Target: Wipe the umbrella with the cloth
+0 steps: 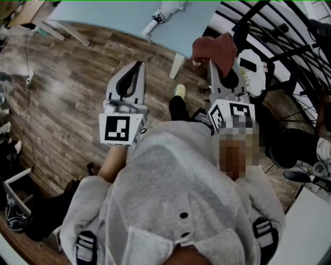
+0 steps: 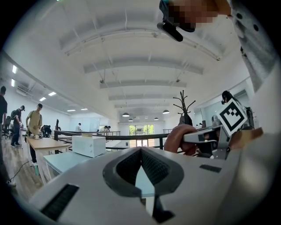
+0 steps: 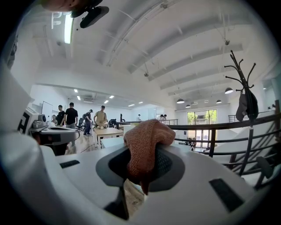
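A white folded umbrella (image 1: 164, 14) lies on the pale blue table (image 1: 114, 15) ahead of me. My right gripper (image 1: 221, 63) is shut on a rust-red cloth (image 1: 216, 49), which bunches over its jaw tips and hangs between them (image 3: 142, 147). To its left and level with it, my left gripper (image 1: 138, 64) is shut with nothing in it; in the left gripper view its jaws meet (image 2: 140, 153) over the table top. Both grippers are held above the wooden floor, short of the table's near edge. From the left gripper view the cloth (image 2: 174, 137) shows at the right.
A black railing (image 1: 274, 31) runs along the right side, with a coat stand (image 3: 245, 94) beyond it. A white box (image 2: 88, 145) sits on the blue table. Several people stand at tables (image 3: 105, 131) far back. A cable (image 1: 28, 77) lies on the floor at left.
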`<state>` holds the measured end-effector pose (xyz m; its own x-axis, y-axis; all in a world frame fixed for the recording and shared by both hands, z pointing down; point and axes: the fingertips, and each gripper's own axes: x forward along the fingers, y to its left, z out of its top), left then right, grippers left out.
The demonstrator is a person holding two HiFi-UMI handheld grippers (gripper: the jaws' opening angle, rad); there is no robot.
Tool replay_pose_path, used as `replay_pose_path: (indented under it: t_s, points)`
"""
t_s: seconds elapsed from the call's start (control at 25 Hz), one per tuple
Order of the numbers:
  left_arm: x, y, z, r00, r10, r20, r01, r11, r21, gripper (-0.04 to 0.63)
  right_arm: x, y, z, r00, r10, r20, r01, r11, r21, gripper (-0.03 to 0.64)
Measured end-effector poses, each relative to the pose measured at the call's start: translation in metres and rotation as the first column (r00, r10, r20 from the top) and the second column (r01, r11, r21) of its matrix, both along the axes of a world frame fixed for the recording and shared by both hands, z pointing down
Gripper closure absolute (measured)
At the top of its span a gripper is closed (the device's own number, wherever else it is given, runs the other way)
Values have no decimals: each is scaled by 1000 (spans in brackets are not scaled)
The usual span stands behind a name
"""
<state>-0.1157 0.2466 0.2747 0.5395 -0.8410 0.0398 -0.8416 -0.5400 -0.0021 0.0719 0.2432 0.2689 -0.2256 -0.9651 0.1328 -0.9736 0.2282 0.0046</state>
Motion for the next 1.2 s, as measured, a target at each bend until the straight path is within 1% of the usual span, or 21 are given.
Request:
replay_pose_path:
  t_s: [0.12, 0.24, 0.44, 0.52, 0.64, 0.8, 0.96, 1.2]
  points:
    - [12, -33, 2, 1000, -6, -3, 6, 1000, -13, 580, 14, -31, 4, 1000, 12, 2, -12, 1000, -13, 537]
    - [24, -64, 9, 1000, -13, 20, 14, 999, -48, 580, 29, -59, 7, 1000, 14, 4, -14, 1000, -27, 537]
    - [55, -118, 4, 1000, 3, 17, -2, 999, -49, 580, 55, -113, 11, 1000, 10, 24, -9, 999, -50, 537]
    - [67, -136, 3, 1000, 4, 22, -3, 998, -61, 580, 67, -130, 13, 1000, 11, 27, -9, 998, -63, 537]
    - [81, -160, 6, 998, -4, 66, 10, 996, -87, 580, 85, -156, 19, 999, 7, 47, -3, 997, -82, 537]
    - [102, -192, 7, 995, -3, 99, 11, 997, -81, 580, 105, -188, 23, 998, -1, 66, 6, 997, -81, 537]
    - [115, -214, 7, 990, -8, 139, 21, 995, -97, 580, 118, -210, 27, 996, -4, 94, 13, 995, -94, 537]
    - [137, -242, 13, 985, 6, 171, 12, 995, -104, 580, 136, -241, 35, 991, -19, 129, 32, 994, -103, 537]
